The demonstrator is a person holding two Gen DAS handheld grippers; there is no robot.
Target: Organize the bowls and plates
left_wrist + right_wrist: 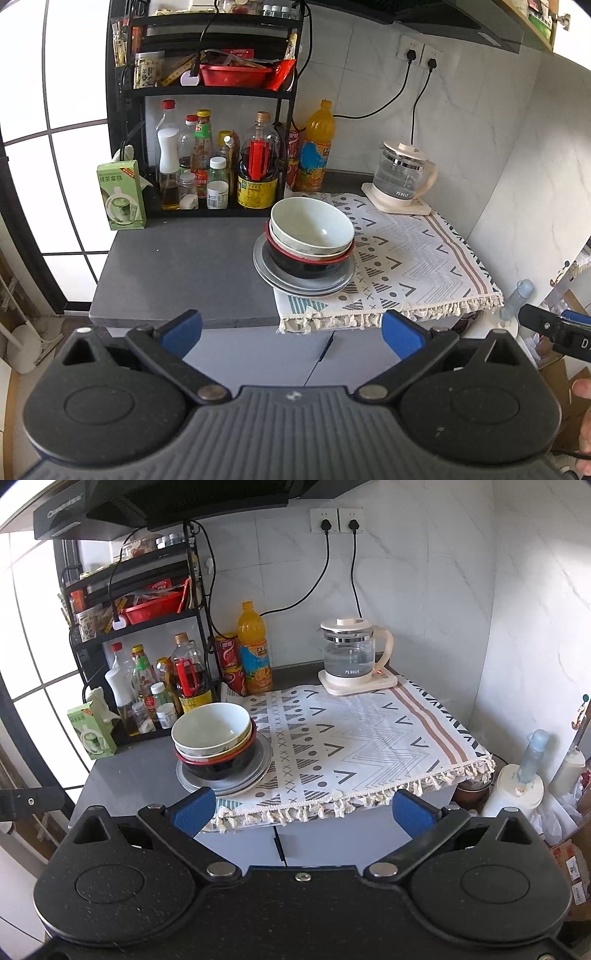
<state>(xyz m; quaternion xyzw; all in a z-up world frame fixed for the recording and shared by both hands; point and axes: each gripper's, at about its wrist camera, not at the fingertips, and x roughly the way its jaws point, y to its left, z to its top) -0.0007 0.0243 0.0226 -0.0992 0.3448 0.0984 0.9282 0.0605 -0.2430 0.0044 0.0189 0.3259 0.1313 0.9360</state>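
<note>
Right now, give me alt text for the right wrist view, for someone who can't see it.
A stack of bowls on grey plates straddles the left edge of a patterned cloth on the counter. The right gripper is open in front, holding nothing; a glass kettle stands behind.

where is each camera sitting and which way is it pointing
Left wrist: on the left gripper, held back from the counter's front edge, facing the stacked bowls and bottle rack; its open jaws, the right gripper's tip and some skin at the right edge show.
Right wrist: on the right gripper, facing the patterned cloth and kettle; its open jaws show, and a dark part, probably the left gripper, at the left edge.
Shared: bowls, plates, rack, orange bottle, kettle, cloth, wall sockets.
</note>
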